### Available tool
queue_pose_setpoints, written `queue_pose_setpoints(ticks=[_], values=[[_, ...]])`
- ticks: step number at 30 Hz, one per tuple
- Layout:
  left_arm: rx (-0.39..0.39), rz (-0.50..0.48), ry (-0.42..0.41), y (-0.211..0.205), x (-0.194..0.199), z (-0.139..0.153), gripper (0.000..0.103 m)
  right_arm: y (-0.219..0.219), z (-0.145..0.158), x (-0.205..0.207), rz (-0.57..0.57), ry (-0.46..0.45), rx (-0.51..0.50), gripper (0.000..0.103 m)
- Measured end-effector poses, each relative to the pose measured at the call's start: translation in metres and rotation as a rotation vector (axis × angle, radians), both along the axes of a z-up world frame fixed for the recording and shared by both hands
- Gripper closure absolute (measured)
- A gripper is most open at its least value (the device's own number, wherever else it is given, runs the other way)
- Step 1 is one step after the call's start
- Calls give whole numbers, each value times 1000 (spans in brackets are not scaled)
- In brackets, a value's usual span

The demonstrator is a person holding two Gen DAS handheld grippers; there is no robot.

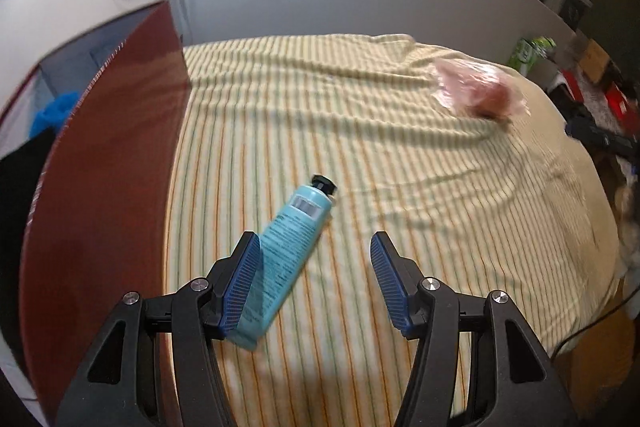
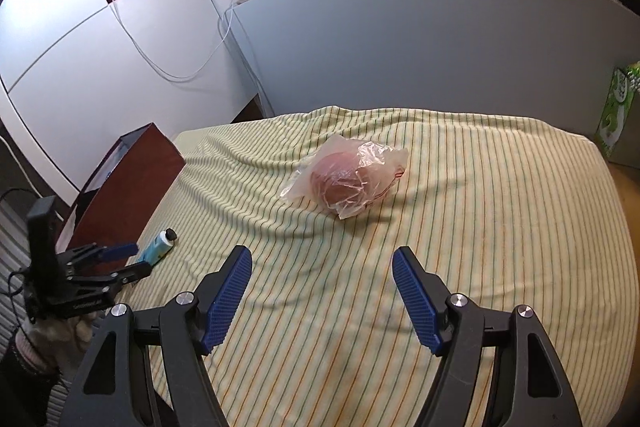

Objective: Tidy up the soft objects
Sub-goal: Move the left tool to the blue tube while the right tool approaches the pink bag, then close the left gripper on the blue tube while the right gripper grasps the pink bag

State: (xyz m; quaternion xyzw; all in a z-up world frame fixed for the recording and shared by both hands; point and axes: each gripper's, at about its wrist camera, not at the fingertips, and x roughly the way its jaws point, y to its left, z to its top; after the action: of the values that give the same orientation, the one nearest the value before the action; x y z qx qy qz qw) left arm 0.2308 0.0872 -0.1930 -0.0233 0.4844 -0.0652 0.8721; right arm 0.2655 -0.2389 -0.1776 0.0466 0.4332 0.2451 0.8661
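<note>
Left wrist view: left gripper (image 1: 312, 247) released, reaching over blue tube (image 1: 286, 251) lower centre; next, probably centre and clench.

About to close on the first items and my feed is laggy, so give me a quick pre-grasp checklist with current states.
1. Left gripper jaws open: ok.
2. Blue tube lined up between the left jaws: not ok; it lies beside the left finger, most of the gap is bare cloth.
3. Right gripper jaws open: ok.
4. Bagged reddish item within the right jaws: not ok; it lies well ahead of the fingertips, roughly centred.
5. Dark red box open and beside the tube: ok; it already holds something blue.
6. Striped cloth flat under the items: not ok; wrinkled near the bag.
</note>
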Motion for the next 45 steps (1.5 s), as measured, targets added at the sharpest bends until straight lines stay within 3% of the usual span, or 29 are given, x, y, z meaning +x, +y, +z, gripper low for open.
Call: queue_pose_setpoints(ticks=[6, 9, 17, 21, 30, 38, 45], values=[[-25, 11, 73, 7, 13, -8, 43, -3, -10, 2, 13, 20, 24, 34], [4, 25, 86, 8, 18, -13, 43, -8, -14, 2, 10, 39, 53, 34], [-28, -17, 103, -3, 5, -17, 43, -18, -12, 0, 4, 44, 65, 34], [30, -7, 64, -11, 3, -18, 43, -15, -11, 5, 8, 33, 18, 34], [54, 24, 6, -17, 5, -20, 44, 25, -15, 46, 29, -43, -148, 33], [57, 27, -6, -20, 5, -20, 48, 60, -31, 77, 30, -30, -242, 31], [67, 24, -26, -16, 2, -19, 56, 65, -40, 87, 24, -18, -246, 31]])
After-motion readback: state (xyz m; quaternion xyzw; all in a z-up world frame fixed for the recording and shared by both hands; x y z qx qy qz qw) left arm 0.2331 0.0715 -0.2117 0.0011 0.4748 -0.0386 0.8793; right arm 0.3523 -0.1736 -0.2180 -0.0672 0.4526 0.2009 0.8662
